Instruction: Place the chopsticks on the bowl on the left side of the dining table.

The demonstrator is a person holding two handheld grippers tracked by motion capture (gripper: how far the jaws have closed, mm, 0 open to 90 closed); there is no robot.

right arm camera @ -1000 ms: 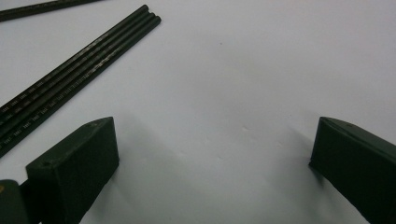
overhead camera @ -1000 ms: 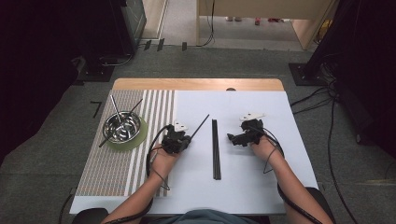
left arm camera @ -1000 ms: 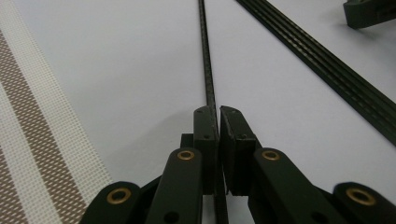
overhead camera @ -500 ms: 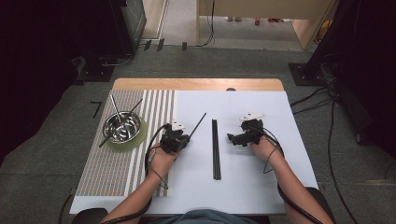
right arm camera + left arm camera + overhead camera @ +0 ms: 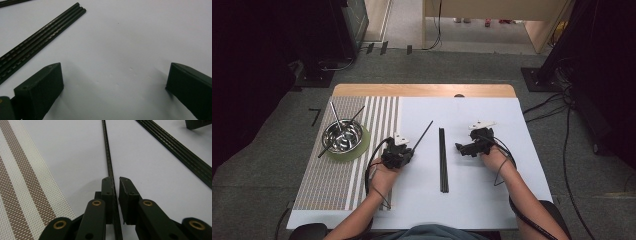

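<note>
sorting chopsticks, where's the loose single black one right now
In the high view the single chopstick lies slanting on the white sheet, its near end between the left gripper jaws, just left of the chopstick bundle.

White-covered table (image 5: pixel 492 210); striped mat (image 5: pixel 332 175), chopsticks (image 5: pixel 443 160).

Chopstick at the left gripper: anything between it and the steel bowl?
Nothing visible stands between. From the chopstick to the bowl there is just flat striped mat; the chopstick bundle lies on the far side.

A black chopstick (image 5: pixel 108 157) is lying on the white table sheet (image 5: pixel 482 195), beside a mat (image 5: pixel 337 180) showing brown-and-white stripes.
</note>
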